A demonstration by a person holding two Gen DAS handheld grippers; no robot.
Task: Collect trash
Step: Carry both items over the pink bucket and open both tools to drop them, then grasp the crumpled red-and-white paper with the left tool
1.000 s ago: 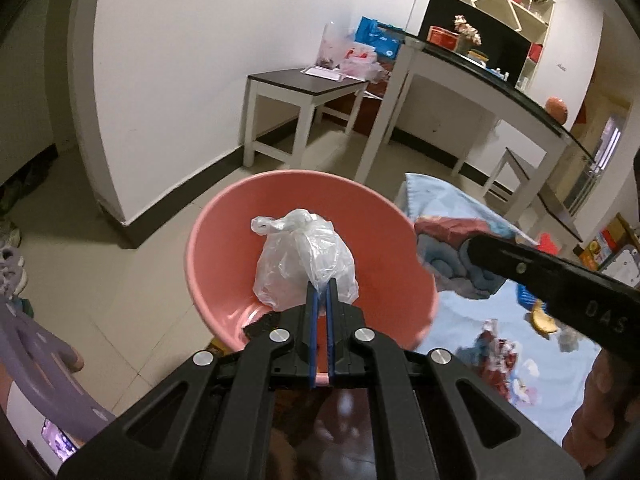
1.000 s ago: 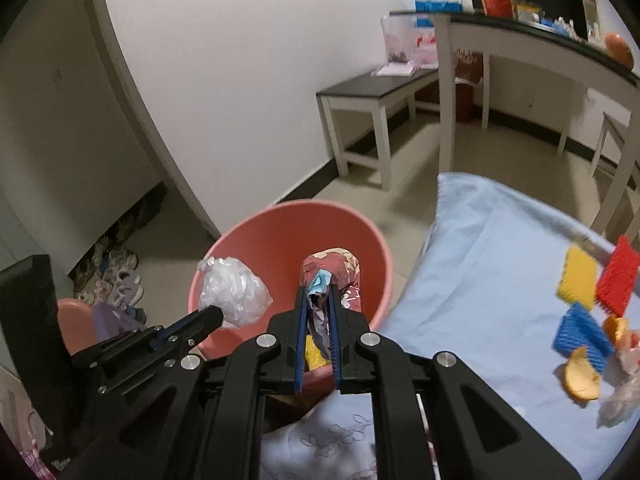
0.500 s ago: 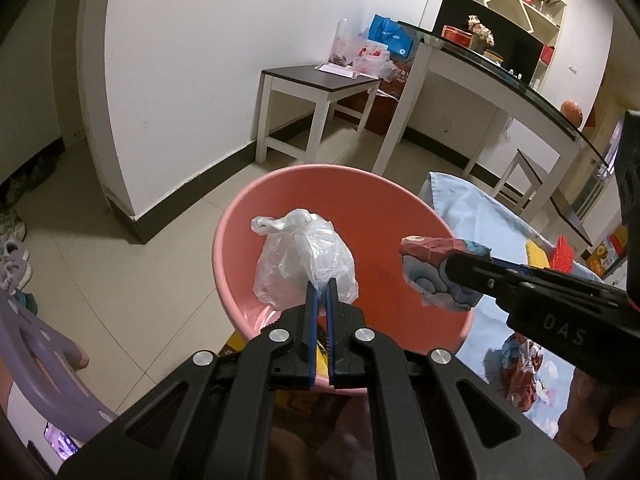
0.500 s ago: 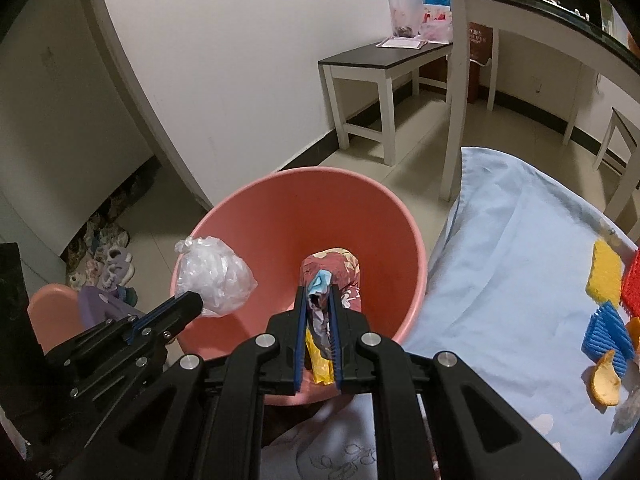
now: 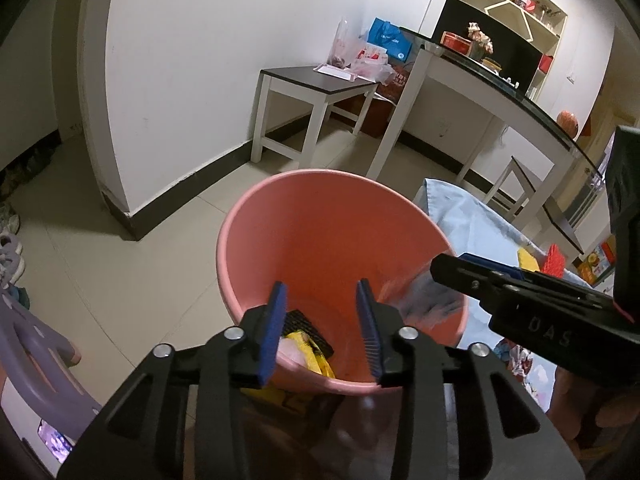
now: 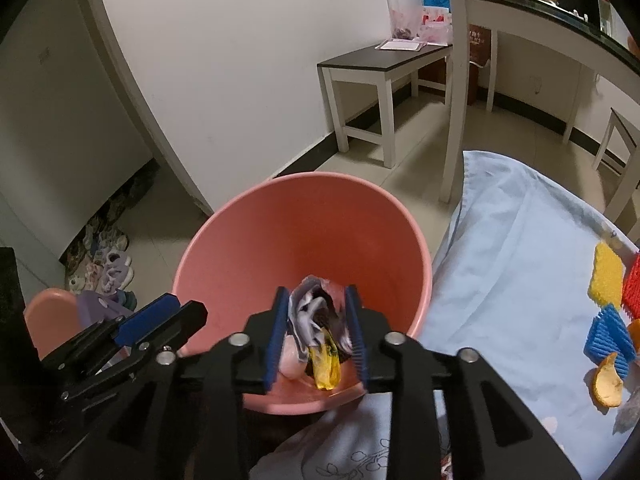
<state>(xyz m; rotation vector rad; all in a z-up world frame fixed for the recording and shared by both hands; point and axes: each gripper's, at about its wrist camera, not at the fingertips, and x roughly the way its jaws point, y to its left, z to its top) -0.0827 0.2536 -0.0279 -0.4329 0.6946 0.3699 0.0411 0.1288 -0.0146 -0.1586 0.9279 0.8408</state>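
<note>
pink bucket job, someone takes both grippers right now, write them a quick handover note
Left gripper: open, nothing between the jaws; they have just opened over the pink bucket.
Right gripper: jaws have just opened; the crumpled wrapper sits between them, apparently released, above the bucket.
Done: a yellow wrapper and other trash lie in the bucket.
Left: the scraps on the blue cloth, an orange peel and coloured sponge pieces, likely go next.

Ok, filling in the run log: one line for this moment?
phase: drop-off | left tongs: just opened, empty | right tongs: just opened, crumpled wrapper between them | pink bucket: below both
</note>
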